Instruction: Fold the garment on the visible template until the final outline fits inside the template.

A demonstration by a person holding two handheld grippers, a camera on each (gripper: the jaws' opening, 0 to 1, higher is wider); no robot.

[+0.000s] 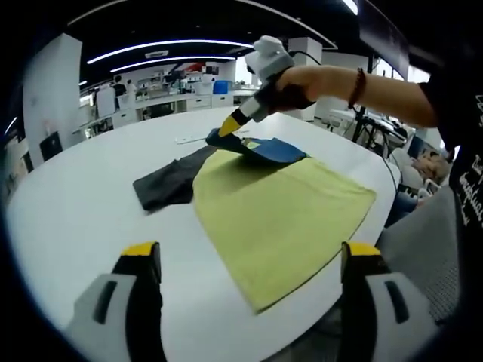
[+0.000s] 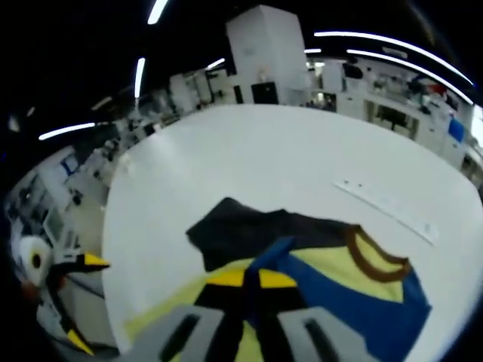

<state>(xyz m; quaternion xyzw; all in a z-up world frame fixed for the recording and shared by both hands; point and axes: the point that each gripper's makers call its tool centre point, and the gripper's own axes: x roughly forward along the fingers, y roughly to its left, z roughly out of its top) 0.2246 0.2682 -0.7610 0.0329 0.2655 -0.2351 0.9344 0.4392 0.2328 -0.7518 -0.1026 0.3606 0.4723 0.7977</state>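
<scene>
Pinching garment point(image 2: 317, 264) | right claw point(image 2: 251, 279) | over template point(image 1: 279, 211)

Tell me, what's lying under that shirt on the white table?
A yellow-green template sheet lies under the garment, which covers only its far edge. The dark sleeve rests on the white table. Anything beneath stays hidden.

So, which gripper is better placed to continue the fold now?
Right: the right gripper is already shut on the garment, lifting its edge over the yellow template. The left gripper hangs open, away from it.
</scene>
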